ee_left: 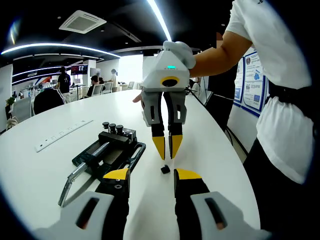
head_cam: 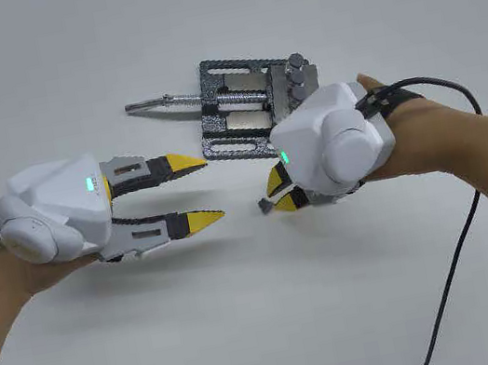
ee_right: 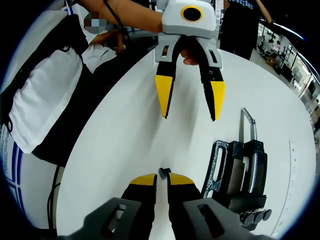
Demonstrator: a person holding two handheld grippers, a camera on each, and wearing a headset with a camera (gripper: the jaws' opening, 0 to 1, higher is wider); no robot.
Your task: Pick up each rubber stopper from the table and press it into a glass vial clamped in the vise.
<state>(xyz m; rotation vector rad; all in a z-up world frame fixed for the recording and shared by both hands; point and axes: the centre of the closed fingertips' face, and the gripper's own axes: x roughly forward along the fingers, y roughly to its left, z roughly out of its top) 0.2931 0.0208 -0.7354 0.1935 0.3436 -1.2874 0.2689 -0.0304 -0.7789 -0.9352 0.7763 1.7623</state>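
Item 1, my left gripper [head_cam: 212, 188]: jaws wide, empty, above the table [head_cam: 248, 314].
Item 2, my right gripper [head_cam: 276, 194]: jaws narrow, tips just at the rubber stopper [ee_left: 165, 169], which lies on the table near the vise [head_cam: 241, 112].

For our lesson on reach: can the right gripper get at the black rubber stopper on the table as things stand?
Probably yes: the right gripper hangs just above the rubber stopper, jaws slightly apart, nothing between them. The left gripper and the vise stand clear of it.
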